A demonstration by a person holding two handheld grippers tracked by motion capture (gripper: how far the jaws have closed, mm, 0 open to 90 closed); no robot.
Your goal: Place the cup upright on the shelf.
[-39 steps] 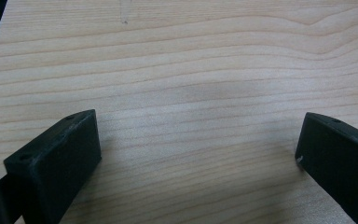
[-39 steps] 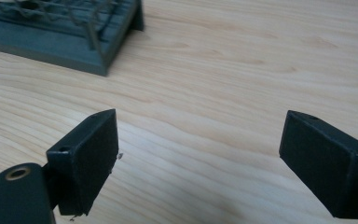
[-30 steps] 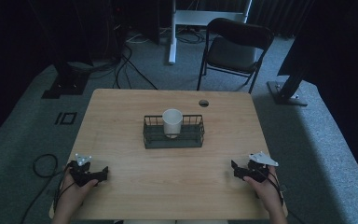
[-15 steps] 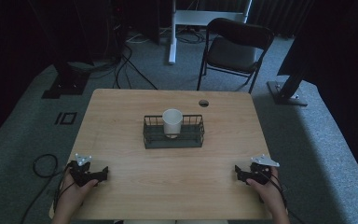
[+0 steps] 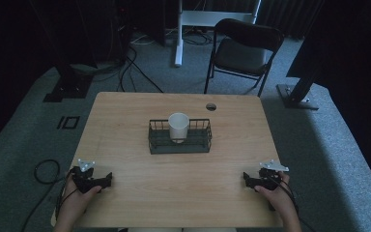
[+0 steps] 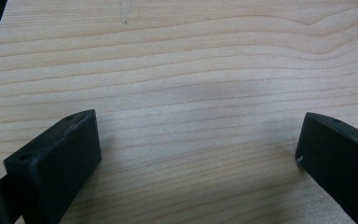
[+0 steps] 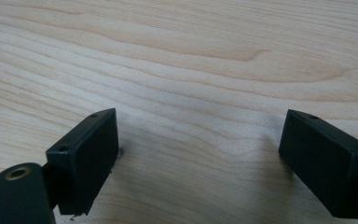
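A white paper cup (image 5: 178, 126) stands upright in a black wire basket (image 5: 179, 143) at the middle of the wooden table (image 5: 174, 183). My left gripper (image 5: 107, 179) rests on the table near the front left corner, held by a hand. My right gripper (image 5: 246, 180) rests near the front right corner. Both point inward, well short of the basket. In the left gripper view my left gripper (image 6: 198, 154) is open over bare wood. In the right gripper view my right gripper (image 7: 198, 154) is open too, with nothing between the jaws.
A round cable hole (image 5: 211, 107) sits near the table's far edge. Behind the table stand a black folding chair (image 5: 241, 53) and a white stand base (image 5: 183, 29). Cables (image 5: 43, 171) lie on the grey carpet at the left.
My right gripper has slid a little toward the front right of the table. The left gripper, cup and basket have stayed put.
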